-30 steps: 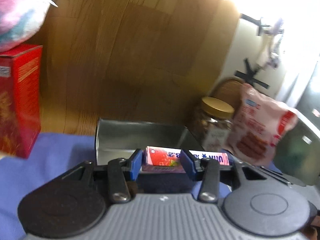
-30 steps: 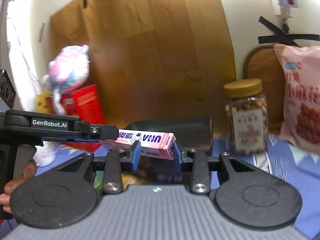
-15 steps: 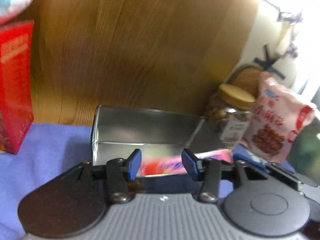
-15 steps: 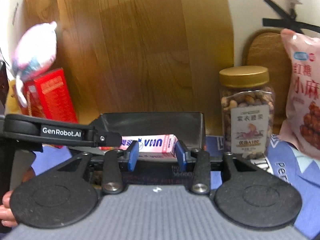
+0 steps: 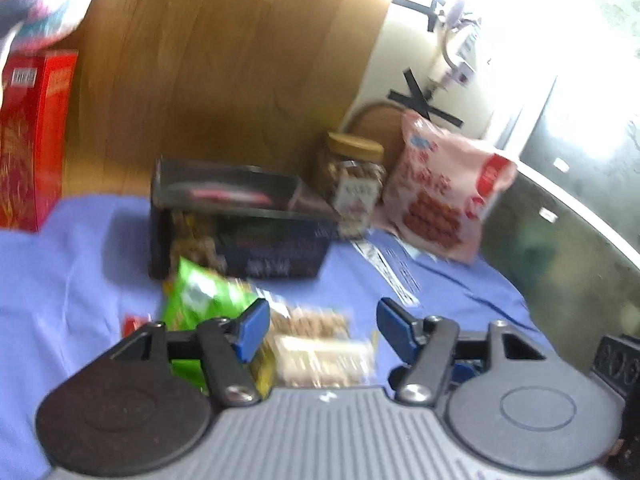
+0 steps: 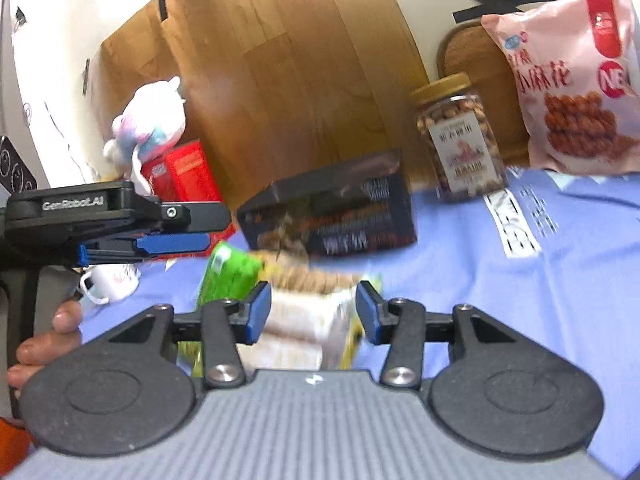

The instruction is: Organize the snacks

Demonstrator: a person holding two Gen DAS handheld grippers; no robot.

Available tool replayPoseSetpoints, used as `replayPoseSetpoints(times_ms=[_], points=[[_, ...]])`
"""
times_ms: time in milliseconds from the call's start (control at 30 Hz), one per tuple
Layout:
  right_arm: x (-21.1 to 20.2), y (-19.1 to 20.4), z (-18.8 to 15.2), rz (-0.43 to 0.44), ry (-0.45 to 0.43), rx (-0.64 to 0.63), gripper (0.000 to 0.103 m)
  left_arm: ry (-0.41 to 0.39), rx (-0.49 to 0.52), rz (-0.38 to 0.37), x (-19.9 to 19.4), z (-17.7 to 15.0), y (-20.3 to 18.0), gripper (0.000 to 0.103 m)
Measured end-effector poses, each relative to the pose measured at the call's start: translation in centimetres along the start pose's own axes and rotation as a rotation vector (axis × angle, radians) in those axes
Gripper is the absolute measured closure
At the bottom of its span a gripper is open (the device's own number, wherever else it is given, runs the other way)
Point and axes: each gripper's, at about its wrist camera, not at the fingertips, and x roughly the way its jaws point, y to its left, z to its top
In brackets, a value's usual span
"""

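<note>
A nut jar (image 6: 456,136) and pink snack bag (image 6: 576,80) stand beside the dark box (image 6: 332,208).

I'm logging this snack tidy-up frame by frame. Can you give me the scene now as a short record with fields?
surface: blue cloth
container: dark tin, open top, behind the loose snacks
in tin: something pink, blurred
loose snacks: green packet and cracker pack, on the cloth
back row: nut jar, pink bag
far left: red box, plush toy on it
left tongs: opening, gripping nothing
right tongs: opening, cracker pack in the gap, unpressed
</note>
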Motion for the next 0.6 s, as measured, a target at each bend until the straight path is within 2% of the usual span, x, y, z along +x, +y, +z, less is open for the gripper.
replayPoseSetpoints(times_ms=[167,367,600], points=[[-1.4,0.0,-1.5,0.009,-0.007,0.009,0.052,0.010,-0.036,-0.005,-1.2,-1.9,-0.1,0.043],[-1.9,-1.3,-2.5,-0.029,-0.017,0.055,0.050,-0.011,-0.077,0.022,-2.2,-3.4,0.5,0.043],[-1.5,-2.8,-3.5,-0.041,-0.004,0.103,0.049,-0.041,-0.054,0.112,-2.3,-4.5,1.0,0.042]])
